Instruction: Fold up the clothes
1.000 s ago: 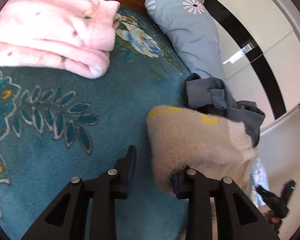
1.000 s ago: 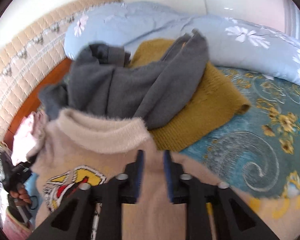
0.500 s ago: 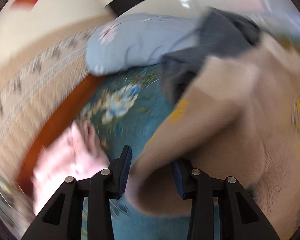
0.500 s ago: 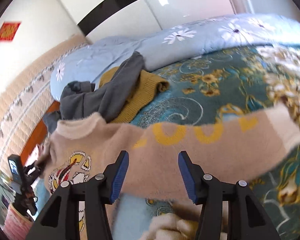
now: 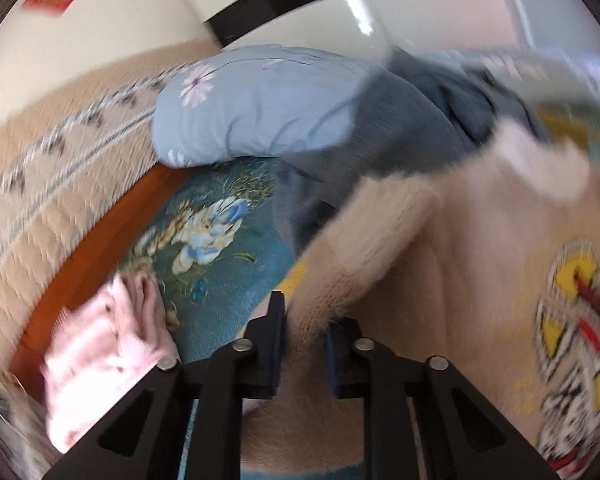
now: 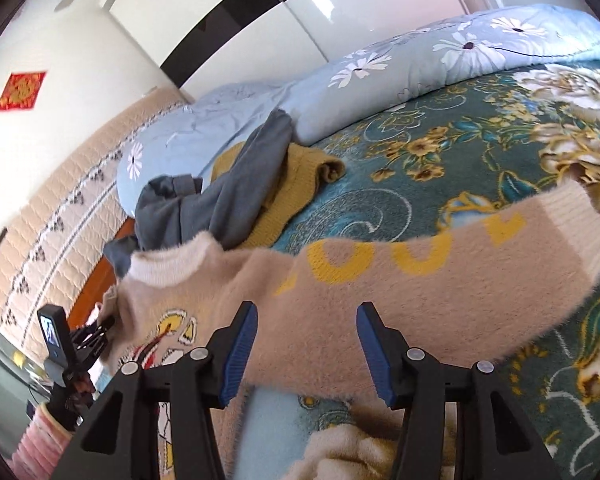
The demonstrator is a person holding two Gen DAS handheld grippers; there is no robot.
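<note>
A fluffy beige sweater (image 5: 460, 280) with a cartoon print and yellow letters is stretched over the teal floral bed cover (image 6: 420, 160). My left gripper (image 5: 305, 344) is closing on the sweater's left shoulder edge, and the fabric is pinched between its blue pads. In the right wrist view the sweater (image 6: 380, 280) spreads from its white collar to a sleeve with a white cuff (image 6: 580, 224) at the right. My right gripper (image 6: 306, 344) stands open just above the sleeve, its fingers (image 6: 240, 340) apart and gripping nothing.
A grey garment (image 6: 220, 200) lies over a mustard sweater (image 6: 300, 176) behind the beige one. A light blue flowered quilt (image 6: 420, 68) runs along the far side. A folded pink garment (image 5: 100, 360) sits at the left by the wooden bed edge and padded headboard (image 5: 40, 200).
My left gripper rolled, rose and closed on the beige sweater's shoulder. The right gripper let the sweater go and opened wide. The sleeve now lies spread out to the right.
</note>
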